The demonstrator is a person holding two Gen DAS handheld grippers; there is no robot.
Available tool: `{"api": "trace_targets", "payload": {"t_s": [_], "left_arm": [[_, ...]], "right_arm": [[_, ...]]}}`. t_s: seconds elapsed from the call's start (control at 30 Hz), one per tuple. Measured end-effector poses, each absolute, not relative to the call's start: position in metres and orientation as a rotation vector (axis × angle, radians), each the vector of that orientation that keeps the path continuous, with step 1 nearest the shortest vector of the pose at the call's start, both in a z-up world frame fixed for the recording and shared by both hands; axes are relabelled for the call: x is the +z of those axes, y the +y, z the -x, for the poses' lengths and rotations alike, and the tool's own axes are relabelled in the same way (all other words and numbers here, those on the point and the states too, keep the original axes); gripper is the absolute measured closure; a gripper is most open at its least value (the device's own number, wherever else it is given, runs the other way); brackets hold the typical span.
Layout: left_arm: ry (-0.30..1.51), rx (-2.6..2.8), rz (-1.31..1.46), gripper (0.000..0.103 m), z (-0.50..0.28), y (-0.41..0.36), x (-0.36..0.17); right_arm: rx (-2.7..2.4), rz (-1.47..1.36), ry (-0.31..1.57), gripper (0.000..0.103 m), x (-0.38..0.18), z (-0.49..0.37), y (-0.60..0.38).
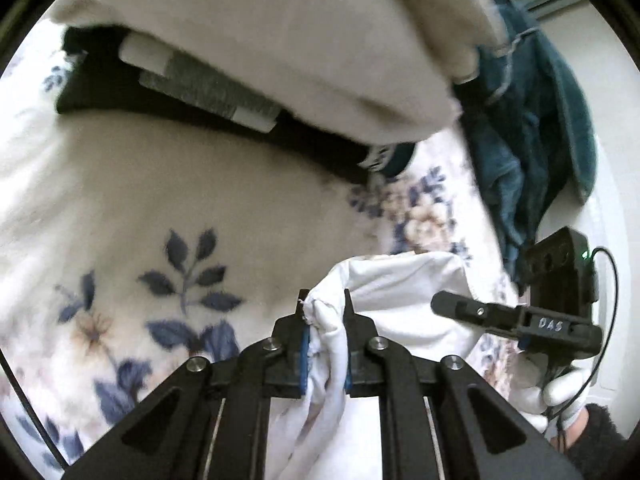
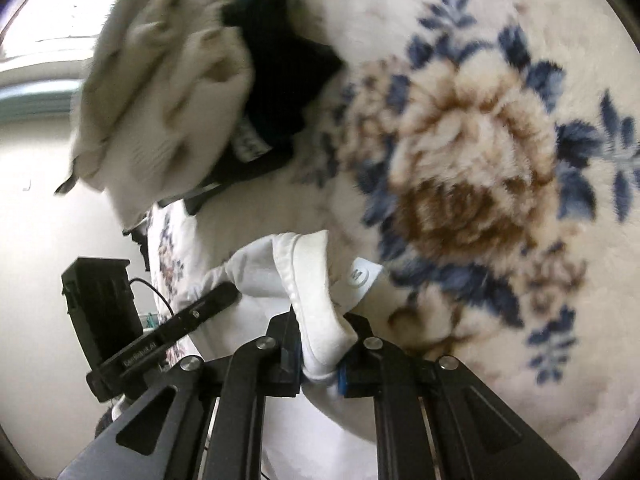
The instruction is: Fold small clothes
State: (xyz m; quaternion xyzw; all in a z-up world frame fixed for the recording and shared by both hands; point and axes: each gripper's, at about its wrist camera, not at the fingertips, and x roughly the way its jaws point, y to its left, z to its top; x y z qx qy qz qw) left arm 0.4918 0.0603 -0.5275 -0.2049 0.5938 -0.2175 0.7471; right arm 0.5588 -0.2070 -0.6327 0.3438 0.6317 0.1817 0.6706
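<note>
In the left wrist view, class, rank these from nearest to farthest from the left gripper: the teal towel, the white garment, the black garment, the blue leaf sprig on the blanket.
1. white garment: clamped in the left gripper fingers.
2. blue leaf sprig: on the blanket, just left.
3. black garment: upper left, under the cream pile.
4. teal towel: upper right; comparable to the black garment, too close to call.

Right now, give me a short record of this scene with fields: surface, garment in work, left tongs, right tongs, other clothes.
surface: floral blanket
garment in work: white garment, lifted at two edges
left tongs: shut on the white garment's bunched edge
right tongs: shut on its thick hem, near a round label
other clothes: cream garment over a black garment; teal towel beside them
</note>
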Motion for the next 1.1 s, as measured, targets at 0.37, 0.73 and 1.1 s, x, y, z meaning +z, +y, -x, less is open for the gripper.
{"api": "trace_targets", "payload": {"t_s": [0.37,0.73,1.1], "left_arm": [[1.236,-0.551,0.459,0.093,-0.400,0.072,-0.475],[1.517,-0.433,0.560,0.043,-0.280,0.118,-0.518],[1.481,-0.306,0.551,0.042,-0.315,0.111,-0.504]], "right_arm": [[0.474,-0.676,1.313,0.091,-0.560,-0.471,-0.184],[0.575,-0.511,1.573,0.033,-0.572,-0.324,-0.205],[0.421,-0.716,1.508,0.032,-0.558,-0.291,-0.249]]}}
